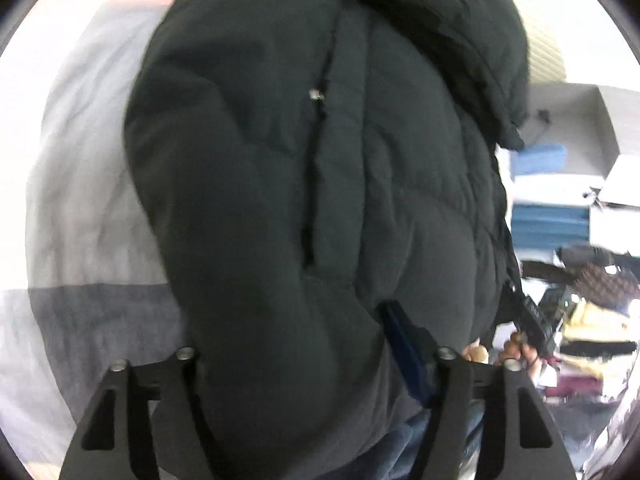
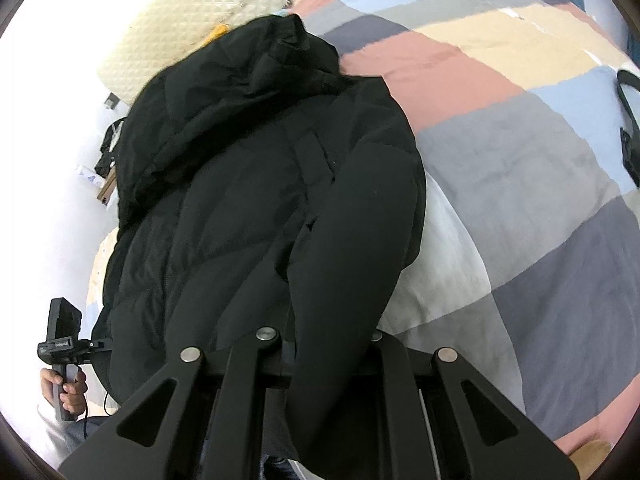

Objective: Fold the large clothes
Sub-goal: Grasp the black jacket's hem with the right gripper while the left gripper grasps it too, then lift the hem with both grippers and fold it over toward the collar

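**Big black coat on the bed**

We are looking at a bed with a checked blanket (image 2: 500,128). A puffy black coat (image 2: 248,184) is lying across the middle. Our right gripper (image 2: 324,360) is pinching its sleeve tight. Our left gripper (image 1: 312,364) is sitting half open around the coat's bottom edge.

A patchwork bedspread (image 2: 500,128) of pink, tan, grey and blue squares covers the bed. A cream quilted headboard (image 2: 168,12) stands at its far edge. Folded blue towels (image 1: 548,220) sit stacked beyond the bed's side
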A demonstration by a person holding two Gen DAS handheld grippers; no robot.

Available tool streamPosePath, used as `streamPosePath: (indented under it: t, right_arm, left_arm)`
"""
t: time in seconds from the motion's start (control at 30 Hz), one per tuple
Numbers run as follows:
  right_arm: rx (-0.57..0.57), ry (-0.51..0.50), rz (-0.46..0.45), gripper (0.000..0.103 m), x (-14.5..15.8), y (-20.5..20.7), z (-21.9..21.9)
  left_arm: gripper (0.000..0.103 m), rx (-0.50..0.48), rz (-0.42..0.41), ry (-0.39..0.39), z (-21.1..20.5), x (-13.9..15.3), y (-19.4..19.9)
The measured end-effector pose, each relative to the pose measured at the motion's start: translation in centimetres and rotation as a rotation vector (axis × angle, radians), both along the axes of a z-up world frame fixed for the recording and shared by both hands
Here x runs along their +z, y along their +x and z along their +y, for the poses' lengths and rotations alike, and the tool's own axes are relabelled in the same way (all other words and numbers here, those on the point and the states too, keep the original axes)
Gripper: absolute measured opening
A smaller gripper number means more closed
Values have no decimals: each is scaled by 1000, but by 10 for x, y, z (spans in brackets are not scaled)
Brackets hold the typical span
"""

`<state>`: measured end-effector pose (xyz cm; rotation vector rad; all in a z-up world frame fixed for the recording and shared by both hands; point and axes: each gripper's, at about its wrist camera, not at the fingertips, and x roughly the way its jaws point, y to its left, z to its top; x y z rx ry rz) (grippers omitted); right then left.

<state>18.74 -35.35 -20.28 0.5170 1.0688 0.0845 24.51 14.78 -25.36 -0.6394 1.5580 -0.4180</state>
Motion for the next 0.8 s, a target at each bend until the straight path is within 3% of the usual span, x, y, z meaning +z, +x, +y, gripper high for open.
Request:
streamPosePath:
  t: [0.2, 0.27, 0.37, 0.43, 0.5, 0.73, 0.77, 0.8]
  right_arm:
    - [-45, 17, 80, 22, -23, 3, -8]
    - [-72, 35, 96, 28, -28, 2, -11]
    - [-108, 62, 126, 48, -37, 1, -17]
    - [-139, 54, 154, 72, -43, 0, -22]
    - [-187, 46, 178, 83, -48, -3, -28]
    - [-236, 170, 191, 84, -61, -10, -37]
    - [-241, 204, 174, 82, -60, -12, -38]
    - [-241, 251, 143, 72, -57, -14, -38]
  left_arm:
    - [29, 54, -23, 40, 9, 16, -11]
    - [25, 68, -37, 50, 11, 23, -14]
    - [22, 80, -57, 66, 13, 30, -18]
    - [21, 86, -66, 73, 15, 29, -19]
    - [21, 99, -70, 70, 17, 28, -21]
    - [20, 128, -76, 50, 16, 21, -21]
    - [20, 136, -75, 44, 18, 21, -22]
    - [19, 145, -74, 40, 17, 22, -21]
